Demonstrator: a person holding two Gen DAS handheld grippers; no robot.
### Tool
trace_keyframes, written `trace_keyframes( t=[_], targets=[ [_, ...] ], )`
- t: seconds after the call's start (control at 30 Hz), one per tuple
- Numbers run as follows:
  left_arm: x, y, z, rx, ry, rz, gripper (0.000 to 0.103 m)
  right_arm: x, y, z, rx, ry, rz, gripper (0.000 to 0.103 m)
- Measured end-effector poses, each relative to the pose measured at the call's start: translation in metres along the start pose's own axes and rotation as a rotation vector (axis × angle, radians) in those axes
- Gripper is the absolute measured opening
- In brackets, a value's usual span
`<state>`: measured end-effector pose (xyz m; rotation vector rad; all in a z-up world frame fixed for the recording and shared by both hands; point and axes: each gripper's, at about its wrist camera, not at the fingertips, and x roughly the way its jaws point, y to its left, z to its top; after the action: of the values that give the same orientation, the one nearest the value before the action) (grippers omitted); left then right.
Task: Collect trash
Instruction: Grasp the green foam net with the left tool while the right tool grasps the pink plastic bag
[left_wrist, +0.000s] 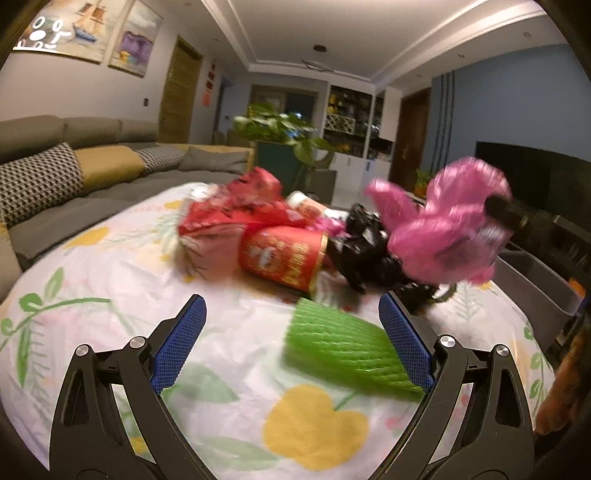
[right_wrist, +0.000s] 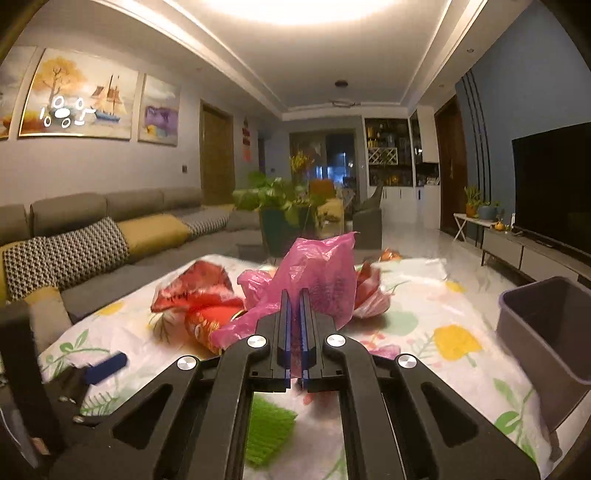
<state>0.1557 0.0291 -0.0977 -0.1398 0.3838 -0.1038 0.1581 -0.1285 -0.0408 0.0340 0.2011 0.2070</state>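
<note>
Right gripper (right_wrist: 294, 295) pinched together on a pink bag (right_wrist: 317, 273), which hangs clear above the table (right_wrist: 424, 332), over the rest of the litter. From the left wrist view the same bag (left_wrist: 443, 229) bulges to both sides of the grip, crumpled, with no clear long axis; a loose flap sticks up and away from the gripper. Bin (right_wrist: 543, 332) stands at the table's right edge, open end up, well apart from the bag. Judged step: carry the bag across and drop it in. To do it well, keep the pinch firm on the thin film, lift high enough that the trailing folds clear the bin rim, and release only once the bulk is over the opening. Left gripper (left_wrist: 291, 325) spread wide, holding nothing, low over the cloth, with a green sleeve (left_wrist: 343, 350) lying just inside its right finger; the sleeve's long axis runs from that finger toward the table's middle. Red can (left_wrist: 284, 258) on its side beyond, black bag (left_wrist: 369, 240) beside it.
</note>
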Motion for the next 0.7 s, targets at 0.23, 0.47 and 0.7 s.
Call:
trace_keyframes(
  t=[0.23, 0.47, 0.7],
  targets=[
    [0.021, -0.012, -0.005, -0.003, 0.079, -0.048, 0.083, -0.018, -0.017, 0.006, 0.017, -0.039, -0.028, 0.005],
    [0.049, -0.020, -0.015, 0.028, 0.227, -0.088, 0.051, -0.029, -0.030, 0.004, 0.029, -0.045, -0.056, 0.005],
    [0.049, -0.018, -0.017, 0.034, 0.231, -0.073, 0.017, -0.038, -0.039, 0.000, 0.039, -0.045, -0.089, 0.005]
  ],
)
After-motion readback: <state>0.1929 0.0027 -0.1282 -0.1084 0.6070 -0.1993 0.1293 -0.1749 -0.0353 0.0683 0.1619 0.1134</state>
